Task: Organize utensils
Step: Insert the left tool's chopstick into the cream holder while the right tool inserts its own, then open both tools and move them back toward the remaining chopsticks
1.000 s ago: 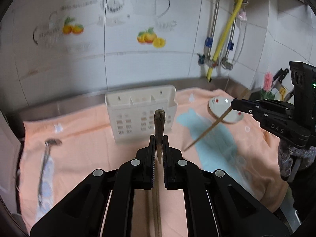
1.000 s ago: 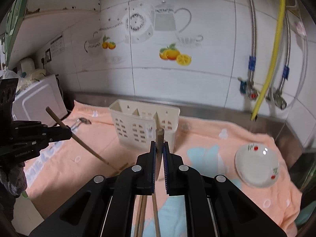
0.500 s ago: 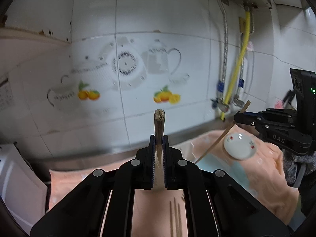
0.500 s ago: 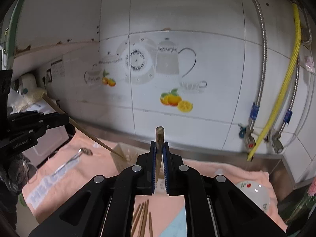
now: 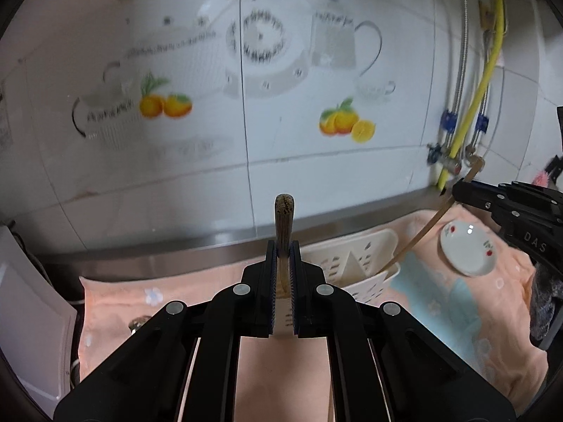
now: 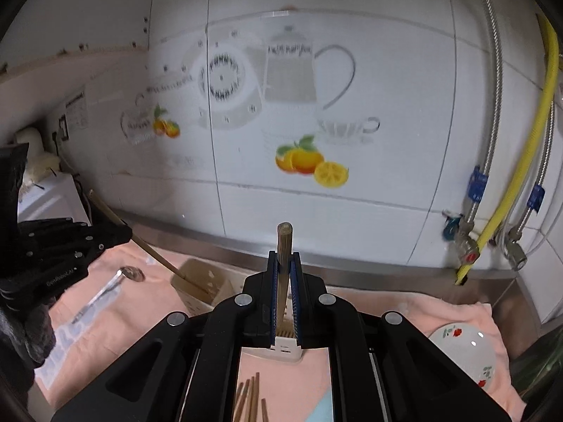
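Glossy white wall tiles (image 5: 197,183) w/ printed teapot, clock and orange decals fill the back; below them a steel counter edge, then a soft peach towel (image 5: 116,302) w/ a pale blue patch spread over the counter. On the towel stands a cream plastic holder (image 5: 355,263), boxy, w/ slotted sides and inner dividers. Left gripper (image 5: 281,281), matte black w/ ribbed blue pads, has its jaws nearly closed on a round wooden chopstick (image 5: 283,225), blunt end up; in the right view its thin tip dips into the holder's left compartment. Right gripper (image 6: 284,295) likewise clamps a second chopstick (image 6: 283,256), its tip reaching the holder's right end in the left view. A small round white dish (image 6: 464,355) w/ red dots sits at the right. Metal spoon (image 6: 105,288) lies left; loose chopsticks (image 6: 248,401) lie in front of the holder.
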`<action>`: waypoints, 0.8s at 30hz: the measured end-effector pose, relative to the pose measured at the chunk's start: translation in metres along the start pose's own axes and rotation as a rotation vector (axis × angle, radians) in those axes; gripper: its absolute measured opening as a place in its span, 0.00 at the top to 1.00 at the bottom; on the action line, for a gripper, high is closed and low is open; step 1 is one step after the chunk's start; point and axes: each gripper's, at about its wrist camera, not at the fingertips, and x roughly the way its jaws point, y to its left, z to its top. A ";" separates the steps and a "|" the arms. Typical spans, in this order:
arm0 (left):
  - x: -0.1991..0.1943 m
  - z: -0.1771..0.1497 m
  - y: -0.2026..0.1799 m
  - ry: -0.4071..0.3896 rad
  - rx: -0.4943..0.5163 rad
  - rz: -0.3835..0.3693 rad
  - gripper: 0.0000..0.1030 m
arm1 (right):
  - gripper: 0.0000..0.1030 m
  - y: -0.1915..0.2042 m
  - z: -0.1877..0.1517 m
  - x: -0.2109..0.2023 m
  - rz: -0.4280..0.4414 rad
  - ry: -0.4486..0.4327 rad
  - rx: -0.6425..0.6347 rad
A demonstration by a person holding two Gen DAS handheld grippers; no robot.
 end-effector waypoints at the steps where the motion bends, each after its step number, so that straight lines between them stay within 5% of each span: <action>1: 0.003 -0.002 0.001 0.008 -0.003 0.001 0.95 | 0.93 -0.001 -0.003 0.004 -0.003 0.008 0.002; 14: 0.016 -0.013 0.010 0.047 -0.015 -0.005 0.93 | 0.92 -0.014 -0.017 0.024 -0.019 0.058 0.035; 20: -0.005 -0.010 0.007 0.011 -0.017 -0.002 0.73 | 0.76 -0.016 -0.014 0.002 -0.036 0.021 0.035; 24: -0.032 -0.014 0.008 -0.021 -0.027 -0.004 0.71 | 0.67 -0.016 -0.016 -0.032 -0.035 -0.032 0.043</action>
